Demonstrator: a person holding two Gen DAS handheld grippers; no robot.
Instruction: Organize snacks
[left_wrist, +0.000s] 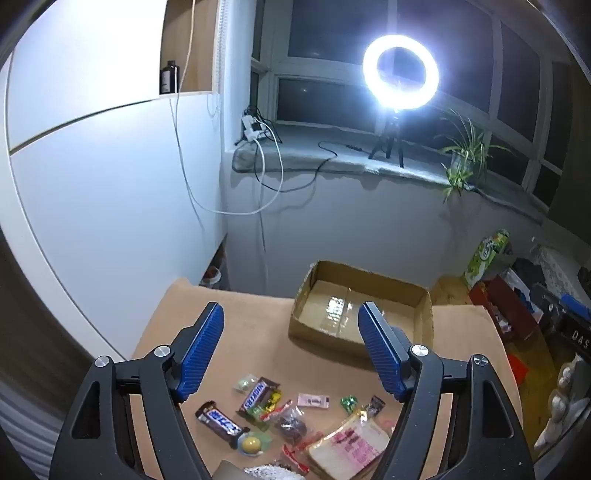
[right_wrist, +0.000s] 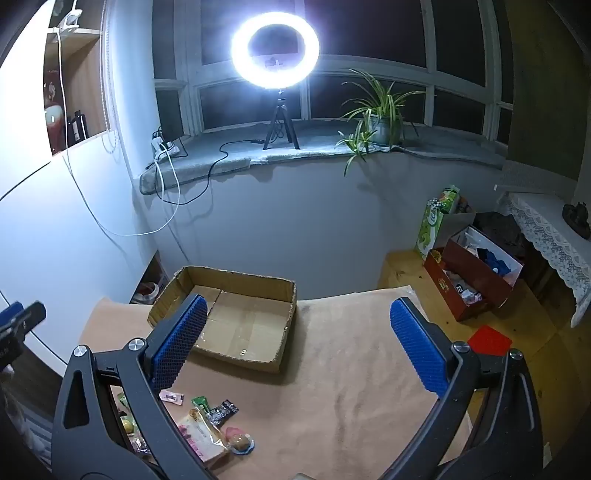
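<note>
Right wrist: plant (right_wrist: 380, 110) & ring light (right_wrist: 275, 44) on sill.

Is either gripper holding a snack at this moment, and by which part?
Nothing is held. The left gripper and right gripper both stand open and empty above the table; the snacks lie loose.

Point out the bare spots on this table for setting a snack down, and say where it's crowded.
Free: the tan cloth right of the cardboard box, out to the table's right edge; the box's floor is empty too. Crowded: the near-left corner, around the Snickers bars and the bread packet.
</note>
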